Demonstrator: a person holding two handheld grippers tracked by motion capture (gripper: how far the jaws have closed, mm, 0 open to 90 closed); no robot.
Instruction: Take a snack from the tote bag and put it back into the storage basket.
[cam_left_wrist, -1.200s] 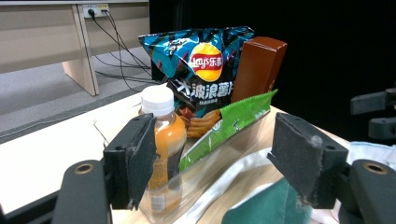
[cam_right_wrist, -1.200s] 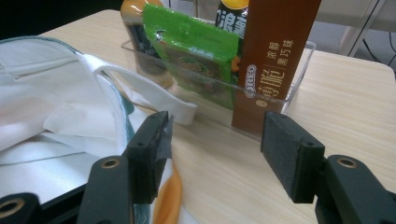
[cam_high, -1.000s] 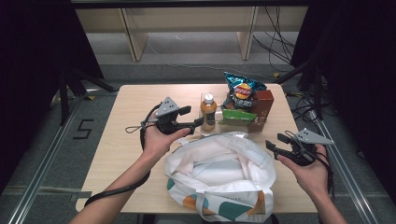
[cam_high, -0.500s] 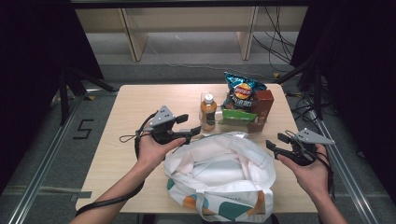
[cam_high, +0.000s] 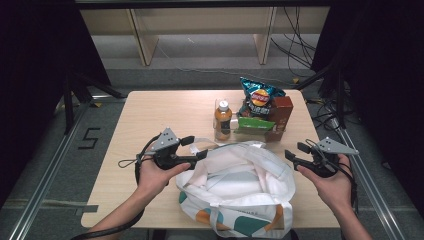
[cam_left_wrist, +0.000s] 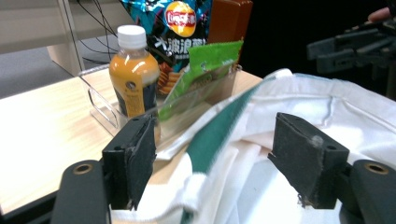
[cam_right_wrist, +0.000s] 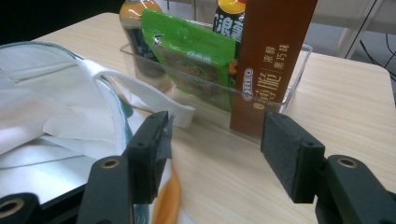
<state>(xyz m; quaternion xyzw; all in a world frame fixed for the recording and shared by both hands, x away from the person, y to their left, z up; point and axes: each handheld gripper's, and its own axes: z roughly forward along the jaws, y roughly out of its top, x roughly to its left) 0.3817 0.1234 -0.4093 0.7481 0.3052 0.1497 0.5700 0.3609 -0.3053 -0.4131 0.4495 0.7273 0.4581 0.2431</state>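
Note:
A white tote bag (cam_high: 235, 192) with green and orange patches lies open at the table's near middle. My left gripper (cam_high: 196, 148) is open at the bag's left rim. In the left gripper view the green-striped edge (cam_left_wrist: 212, 135) runs between the spread pads (cam_left_wrist: 142, 156) of that gripper (cam_left_wrist: 215, 154). Right of the bag, my right gripper (cam_high: 296, 151) is held open above the table. Its own view has this gripper (cam_right_wrist: 215, 140) with nothing between the jaws, facing a brown Oreo box (cam_right_wrist: 271, 60) and a bag strap (cam_right_wrist: 149, 102).
Behind the bag stands a clear tray (cam_high: 270, 136) holding an orange drink bottle (cam_high: 222, 120), a chips bag (cam_high: 260, 97), a green packet (cam_high: 254, 125) and the brown box (cam_high: 282, 112). Bare tabletop (cam_high: 160, 112) lies far left.
My left gripper has drawn back toward the near edge and slightly left, along the bag's left rim. The right gripper has stayed in place.

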